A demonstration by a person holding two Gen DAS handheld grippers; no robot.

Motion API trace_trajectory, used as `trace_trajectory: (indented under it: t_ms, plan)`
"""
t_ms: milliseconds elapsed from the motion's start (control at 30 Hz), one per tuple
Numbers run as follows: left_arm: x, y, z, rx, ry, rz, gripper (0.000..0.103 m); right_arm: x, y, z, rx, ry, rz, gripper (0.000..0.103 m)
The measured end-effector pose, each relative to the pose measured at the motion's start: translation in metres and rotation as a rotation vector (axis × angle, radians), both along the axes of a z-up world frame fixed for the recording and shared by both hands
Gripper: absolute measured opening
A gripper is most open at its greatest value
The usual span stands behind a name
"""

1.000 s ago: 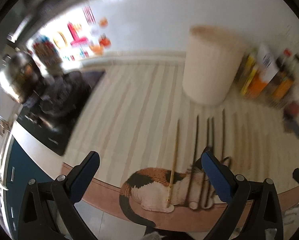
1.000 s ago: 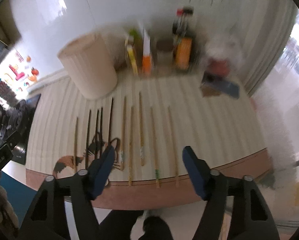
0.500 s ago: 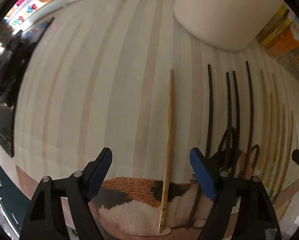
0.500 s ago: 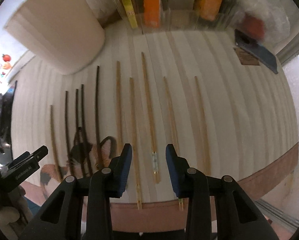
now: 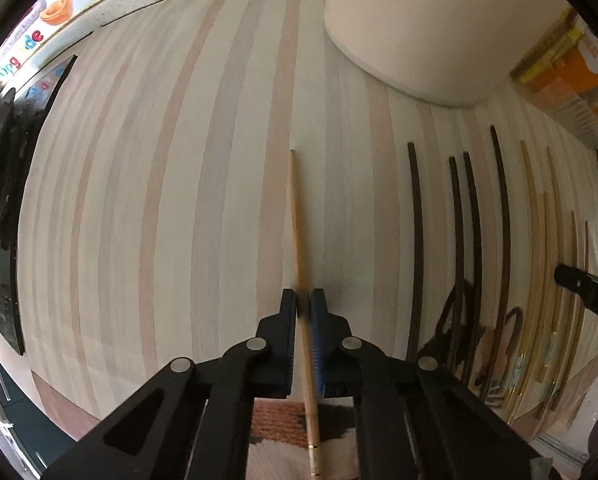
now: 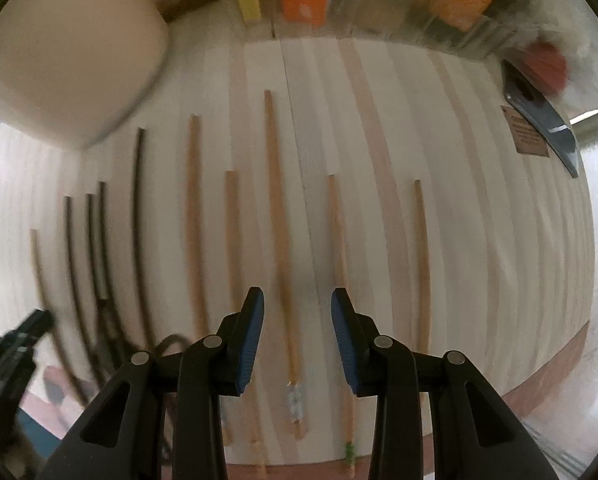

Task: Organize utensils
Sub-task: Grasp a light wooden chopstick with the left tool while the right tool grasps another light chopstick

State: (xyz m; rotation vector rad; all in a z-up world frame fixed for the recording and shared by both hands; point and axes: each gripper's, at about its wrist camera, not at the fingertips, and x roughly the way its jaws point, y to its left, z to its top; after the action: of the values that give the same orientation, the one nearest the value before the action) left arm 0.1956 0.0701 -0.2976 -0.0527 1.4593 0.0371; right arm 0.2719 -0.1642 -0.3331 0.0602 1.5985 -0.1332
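The jaws of the left gripper (image 5: 303,300) are pinched shut on a light wooden chopstick (image 5: 297,216), while the jaws of the right gripper (image 6: 297,308) stand apart with nothing between the pads. The held chopstick runs straight away from the left jaws toward the far side of the striped mat (image 5: 159,200), its thin tip pointing at the beige cylindrical holder (image 5: 419,28) and its thick end passing back under the gripper, near the mat's front edge. The grip sits toward the thick end, so most of the stick's length lies beyond the pads; it probably needs a firm, level lift so the long end does not droop or swing. If the holder is the goal, tipping the stick upright before lowering it in seems wise.

On the right, a long tan chopstick (image 6: 283,240) lies between the open jaws, a little left of centre, running near to far. A shorter one (image 6: 339,264) lies just beside the right pad, close enough to be caught by mistake. Centring over the long stick before closing would avoid that. The dark chopsticks (image 6: 139,220) lie further left.
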Motion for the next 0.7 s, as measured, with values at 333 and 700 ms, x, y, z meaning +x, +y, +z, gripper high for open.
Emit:
trace_trajectory:
  t_ms: [333,700]
  plan:
    - [0.021,0.023,0.011,-0.068,0.049,0.020,0.005,-0.034,0.017,-0.015,0.019,0.115,0.061,0.007]
    - [0.000,0.019,0.015,-0.076,0.087,-0.045,0.035,-0.069,0.028,-0.015,0.060,0.155,0.100,0.017]
